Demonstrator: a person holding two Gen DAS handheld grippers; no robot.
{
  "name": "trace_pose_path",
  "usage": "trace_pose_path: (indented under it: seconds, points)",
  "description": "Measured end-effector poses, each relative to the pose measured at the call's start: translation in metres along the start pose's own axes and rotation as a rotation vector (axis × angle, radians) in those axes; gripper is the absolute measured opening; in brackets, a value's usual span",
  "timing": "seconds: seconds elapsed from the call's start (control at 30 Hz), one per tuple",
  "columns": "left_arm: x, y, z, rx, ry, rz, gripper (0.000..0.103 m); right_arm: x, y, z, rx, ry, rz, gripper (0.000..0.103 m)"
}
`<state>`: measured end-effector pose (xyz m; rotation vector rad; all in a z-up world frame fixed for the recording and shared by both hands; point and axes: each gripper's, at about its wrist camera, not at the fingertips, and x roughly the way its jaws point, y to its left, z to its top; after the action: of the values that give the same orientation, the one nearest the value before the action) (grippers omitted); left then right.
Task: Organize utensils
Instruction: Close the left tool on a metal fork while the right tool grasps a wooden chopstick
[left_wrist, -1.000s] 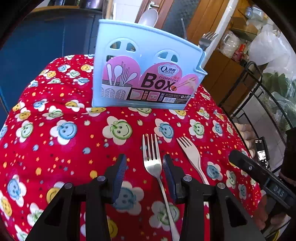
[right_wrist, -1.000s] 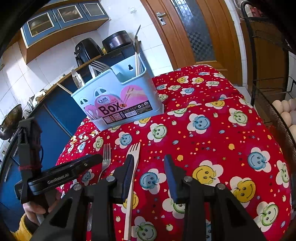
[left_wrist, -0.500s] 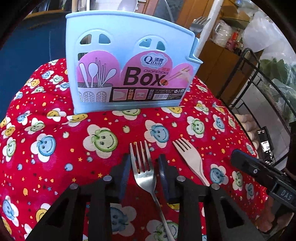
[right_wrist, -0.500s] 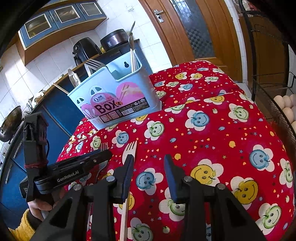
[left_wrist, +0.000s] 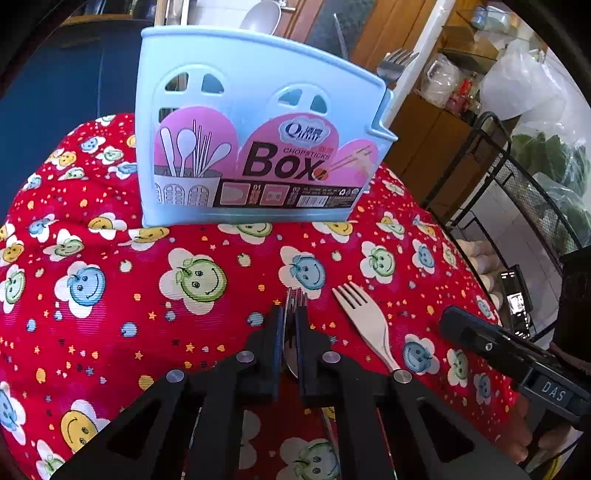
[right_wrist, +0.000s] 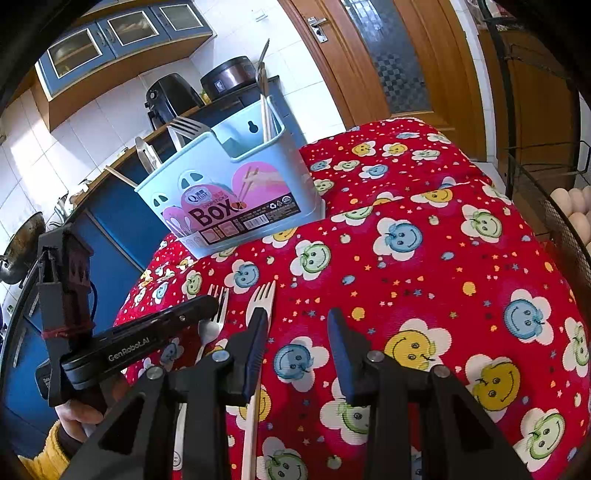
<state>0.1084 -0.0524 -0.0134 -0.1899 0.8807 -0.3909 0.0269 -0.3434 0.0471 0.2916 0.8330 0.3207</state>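
The steel fork (left_wrist: 294, 302) lay on the red smiley-print cloth (left_wrist: 207, 325) with its tines pointing toward the light-blue chopsticks box (left_wrist: 255, 147). Its neck sat between the two fingers of the left gripper (left_wrist: 290, 321), whose jaws were closing on it from both sides, the pads pressed against the metal; only the tine tips showed ahead of the fingertips, and a short stretch of handle showed behind them. The fork looked turned on edge in the grip, though that was hard to judge.

Just to the right of the left gripper lay a pale plastic fork (left_wrist: 364, 321), tines also toward the box, apart from the steel one. Straight ahead of the left gripper, well beyond the tines, the box stood upright on the cloth, already holding a spoon, another fork and some chopsticks.

The right gripper (right_wrist: 295, 325) hung over the cloth with its jaws moderately apart and nothing between them. Its left finger (right_wrist: 255, 339) sat over the handle of the plastic fork (right_wrist: 263, 299); whether it touched could not be told. Further left of it the left gripper (right_wrist: 212, 308) showed from the side, its tip on the steel fork (right_wrist: 218, 295). A hand in a yellow sleeve (right_wrist: 48, 446) held that tool. The box (right_wrist: 229, 199) stood ahead and left of the right gripper.
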Motion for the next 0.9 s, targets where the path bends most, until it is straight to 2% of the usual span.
trace_pose_path:
  seconds: [0.2,0.37,0.67,0.9]
  points:
    - [0.002,-0.009,-0.002,0.029,0.017,0.018,0.006,0.001,0.000,0.000,-0.001,0.002,0.001,0.037]
    - [0.003,-0.008,-0.001,0.019,0.023,-0.004,0.006,0.003,0.001,-0.001,-0.004,0.008,0.000,0.037]
    - [-0.019,-0.005,-0.001,0.026,-0.071,0.033,0.001,0.015,0.011,0.004,-0.046,0.055,0.028,0.037]
    - [-0.042,0.012,0.002,0.009,-0.144,0.059,0.001,0.039,0.019,0.010,-0.066,0.138,0.066,0.037]
